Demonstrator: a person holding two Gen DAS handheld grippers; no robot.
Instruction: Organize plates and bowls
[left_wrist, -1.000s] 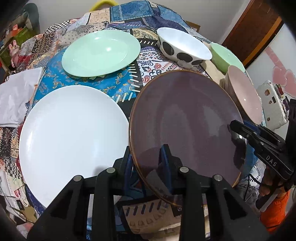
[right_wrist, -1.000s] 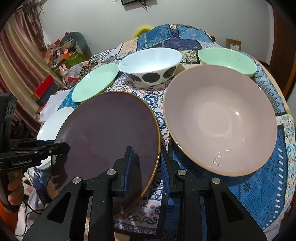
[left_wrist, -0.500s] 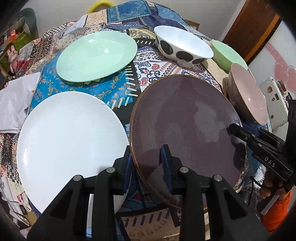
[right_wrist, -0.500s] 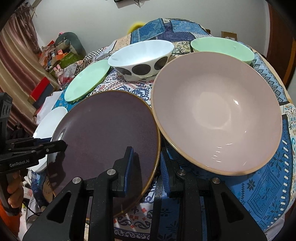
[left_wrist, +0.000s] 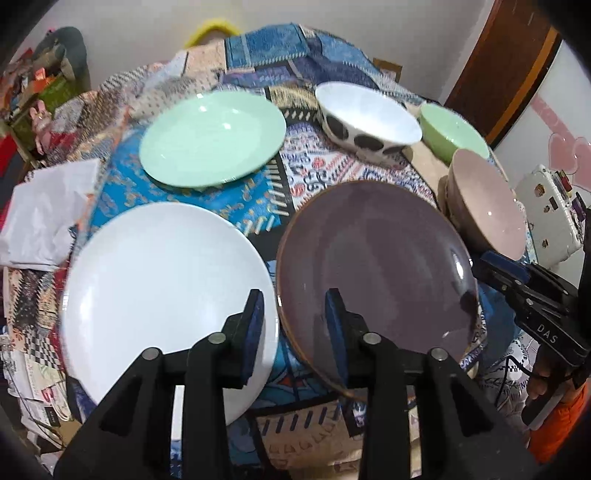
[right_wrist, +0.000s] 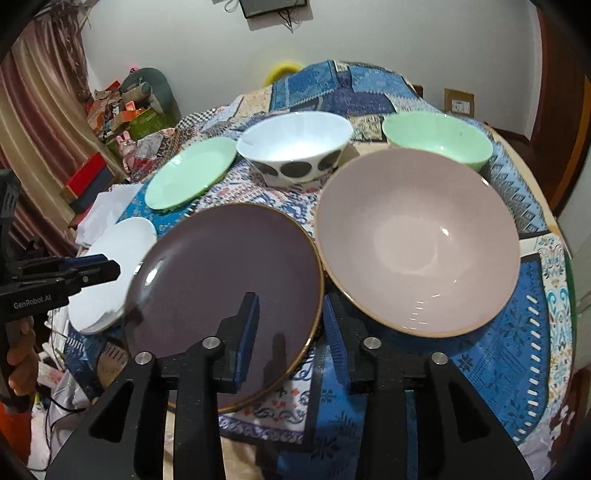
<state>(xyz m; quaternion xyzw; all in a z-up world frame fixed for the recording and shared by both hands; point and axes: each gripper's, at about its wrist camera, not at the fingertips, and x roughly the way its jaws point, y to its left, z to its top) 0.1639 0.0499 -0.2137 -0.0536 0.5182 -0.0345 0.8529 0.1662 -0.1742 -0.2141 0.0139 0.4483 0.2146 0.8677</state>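
A dark purple plate (left_wrist: 373, 266) with a gold rim lies on the patterned tablecloth (left_wrist: 236, 195), between a white plate (left_wrist: 162, 288) and a pink bowl (left_wrist: 487, 206). My left gripper (left_wrist: 294, 325) straddles the purple plate's near-left rim. Its jaws are opening and the pads stand off the rim. My right gripper (right_wrist: 290, 325) straddles the rim of the same plate (right_wrist: 229, 273) on its right side, next to the pink bowl (right_wrist: 417, 240). Its jaws are opening too, with gaps at both pads. Each gripper shows sideways in the other's view.
Farther back stand a pale green plate (left_wrist: 214, 140), a white bowl with black spots (left_wrist: 369, 122) and a green bowl (left_wrist: 454, 133). White paper (left_wrist: 44, 210) lies at the table's left edge. A white case (left_wrist: 546, 214) sits off the right edge. Clutter lines the left wall.
Both grippers were clamped on the purple plate's rim. Their jaws have since spread apart and let go, and both have drawn up and back a little.
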